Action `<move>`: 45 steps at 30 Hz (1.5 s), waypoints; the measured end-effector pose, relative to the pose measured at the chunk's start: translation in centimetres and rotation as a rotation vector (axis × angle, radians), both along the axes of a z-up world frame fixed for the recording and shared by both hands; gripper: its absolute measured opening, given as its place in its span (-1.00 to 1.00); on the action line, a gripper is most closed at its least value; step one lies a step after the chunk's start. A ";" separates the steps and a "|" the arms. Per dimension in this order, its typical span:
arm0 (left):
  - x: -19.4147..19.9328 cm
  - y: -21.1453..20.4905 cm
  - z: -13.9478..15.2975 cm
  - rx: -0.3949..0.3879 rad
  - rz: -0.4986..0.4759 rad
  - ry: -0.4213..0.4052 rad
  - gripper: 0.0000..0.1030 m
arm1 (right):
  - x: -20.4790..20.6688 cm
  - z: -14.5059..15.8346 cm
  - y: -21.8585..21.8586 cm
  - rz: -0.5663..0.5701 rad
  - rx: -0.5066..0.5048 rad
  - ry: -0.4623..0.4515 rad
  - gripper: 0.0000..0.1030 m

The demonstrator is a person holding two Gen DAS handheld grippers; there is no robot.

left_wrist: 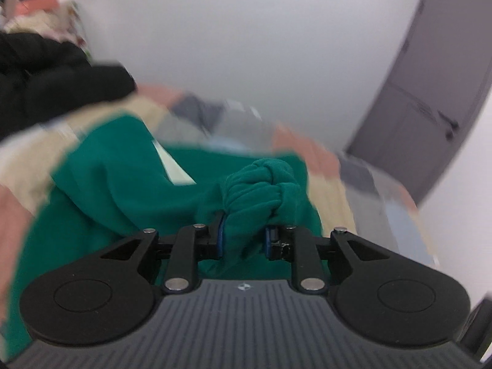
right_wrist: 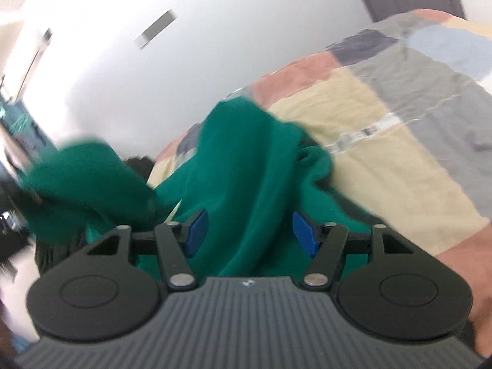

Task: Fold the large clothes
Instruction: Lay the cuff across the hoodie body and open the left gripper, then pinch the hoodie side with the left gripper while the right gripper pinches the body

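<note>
Green garment [left_wrist: 117, 184] lies rumpled on the patchwork bedspread [right_wrist: 384, 117], spread between both tongs. Left gripper [left_wrist: 244, 236] is clamped on a bunched wad of it. Right gripper [right_wrist: 249, 230] has a fold running between its blue pads [right_wrist: 303, 233]; can't tell if they pinch it. Black clothing [left_wrist: 46, 80] far left, grey door [left_wrist: 430, 92] far right.

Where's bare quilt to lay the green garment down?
Free: patchwork quilt right of the green garment, out to its far edge. Crowded: black clothing and a pile on the left in the left wrist view; both views are blurred.
</note>
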State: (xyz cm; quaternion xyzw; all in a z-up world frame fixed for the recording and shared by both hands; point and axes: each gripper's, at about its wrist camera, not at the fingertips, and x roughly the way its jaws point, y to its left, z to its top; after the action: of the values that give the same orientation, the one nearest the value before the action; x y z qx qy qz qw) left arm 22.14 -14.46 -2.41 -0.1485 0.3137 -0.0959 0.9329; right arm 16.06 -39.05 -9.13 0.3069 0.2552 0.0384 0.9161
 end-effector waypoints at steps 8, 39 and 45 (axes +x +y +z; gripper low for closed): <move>0.3 -0.7 -3.2 0.020 -0.206 0.068 0.70 | 0.2 -0.2 -1.0 -0.046 0.014 0.005 0.25; 13.6 21.8 -16.3 -0.505 0.048 0.167 0.35 | 5.3 -2.4 8.0 0.206 -0.206 0.101 0.24; 14.2 21.7 -16.0 -0.474 0.008 0.139 -0.58 | 5.2 -2.2 9.2 0.234 -0.250 0.067 0.10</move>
State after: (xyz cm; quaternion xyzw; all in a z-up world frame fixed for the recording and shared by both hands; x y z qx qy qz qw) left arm 36.33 7.23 -18.40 -0.3709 0.3450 -0.1526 0.8486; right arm 21.30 -29.82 -11.30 0.1599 0.3223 0.1026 0.9274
